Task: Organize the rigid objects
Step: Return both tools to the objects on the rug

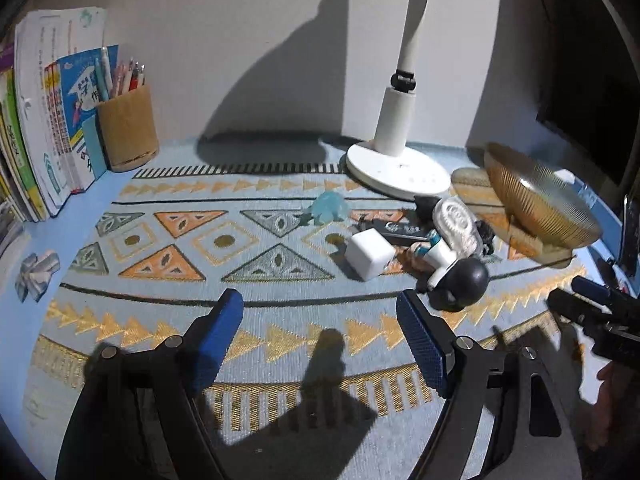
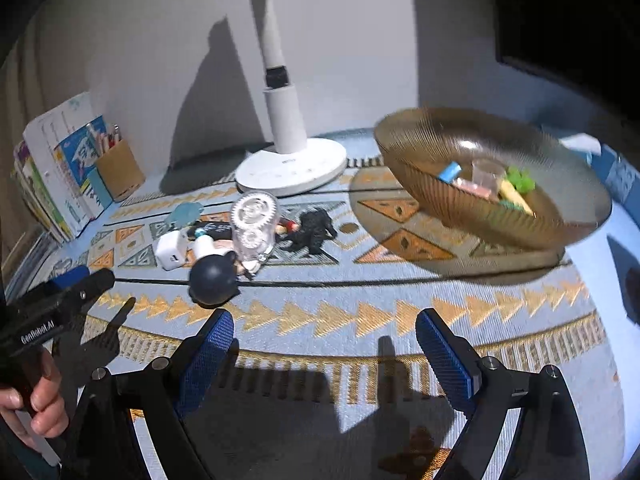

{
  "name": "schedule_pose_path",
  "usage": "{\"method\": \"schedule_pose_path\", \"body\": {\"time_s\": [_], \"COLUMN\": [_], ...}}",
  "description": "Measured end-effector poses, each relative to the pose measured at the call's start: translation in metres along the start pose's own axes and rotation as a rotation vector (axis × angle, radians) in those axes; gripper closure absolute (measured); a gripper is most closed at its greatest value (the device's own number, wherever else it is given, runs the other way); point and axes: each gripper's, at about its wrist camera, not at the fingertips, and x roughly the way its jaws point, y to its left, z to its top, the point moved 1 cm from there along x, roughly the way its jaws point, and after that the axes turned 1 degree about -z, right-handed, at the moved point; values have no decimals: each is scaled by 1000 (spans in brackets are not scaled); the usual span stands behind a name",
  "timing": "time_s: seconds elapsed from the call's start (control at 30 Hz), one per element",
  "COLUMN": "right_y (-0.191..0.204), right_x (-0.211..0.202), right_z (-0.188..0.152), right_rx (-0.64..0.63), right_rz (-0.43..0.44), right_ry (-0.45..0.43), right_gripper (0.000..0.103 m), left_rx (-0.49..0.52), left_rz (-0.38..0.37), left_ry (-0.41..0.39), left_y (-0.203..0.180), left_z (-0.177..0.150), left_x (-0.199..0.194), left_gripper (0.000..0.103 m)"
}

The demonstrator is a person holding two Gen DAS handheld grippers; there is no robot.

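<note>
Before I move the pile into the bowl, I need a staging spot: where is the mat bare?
The widest bare stretch lies between the pen cup and the white charger cube. Another bare strip runs in front of the amber bowl, ahead of the right gripper. It is crowded between the lamp base and the black ball.

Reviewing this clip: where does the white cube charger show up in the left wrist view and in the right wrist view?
Left wrist view: the white cube charger lies right of centre on the patterned mat, left of the black round figure head.
Right wrist view: the charger lies left of centre, upper left of that same head.
Shared landmark: the white lamp base, behind the clutter in both views.
</note>
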Motion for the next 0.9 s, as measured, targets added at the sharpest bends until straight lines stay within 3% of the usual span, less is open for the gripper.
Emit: {"method": "schedule_pose_path", "body": {"time_s": [0.17,0.5,0.9], "right_y": [-8,16,15], "right_x": [1,7,6], "right_z": [0,-2,-2], "right_rx": [42,-84,-87], "right_rz": [4,-73,-79], "right_ry": [4,15,4], "right_gripper": [11,11,11], "left_rx": [32,16,18], "left_rz": [11,4,9], "left_ry": [18,55,72], "left_y": [-7,-3,-4], "left_z": [-2,-3,-3], "left_x": [3,10,12], "left_gripper": [25,25,25]}}
